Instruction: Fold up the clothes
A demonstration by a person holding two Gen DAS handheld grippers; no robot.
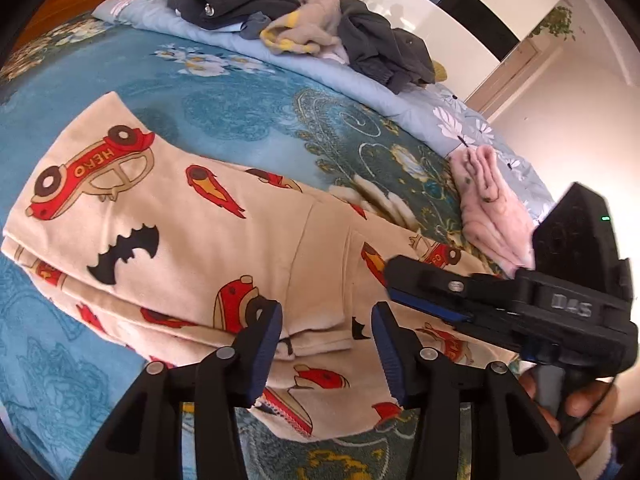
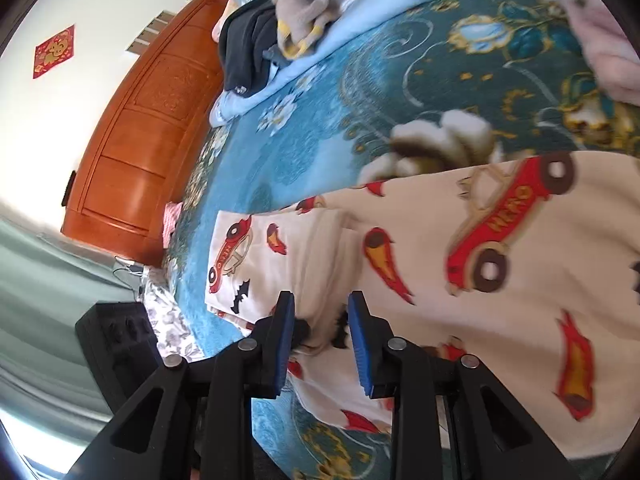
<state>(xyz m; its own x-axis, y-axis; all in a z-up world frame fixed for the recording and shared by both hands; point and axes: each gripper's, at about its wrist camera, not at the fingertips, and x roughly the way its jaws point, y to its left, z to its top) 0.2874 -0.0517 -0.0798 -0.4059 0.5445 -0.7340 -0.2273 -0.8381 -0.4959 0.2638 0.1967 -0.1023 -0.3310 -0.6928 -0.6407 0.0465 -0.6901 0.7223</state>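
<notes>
My left claw (image 1: 326, 344) stands wide over the cream car-print garment (image 1: 192, 240), pads clear of the fold beneath. My right claw (image 2: 320, 342) is narrower, cloth bunched between its pads (gripped or not, I cannot tell). The garment lies half-folded on the blue bed (image 1: 248, 120); I'd square its edges before pressing the crease flat

1. The printed garment (image 1: 192, 240) lies spread on the bed cover (image 1: 240, 96).
2. Behind it, a clothes pile (image 1: 304, 20) sits on a quilt (image 1: 224, 36).
3. A folded cloth (image 1: 492, 208) lies right of the garment.
</notes>
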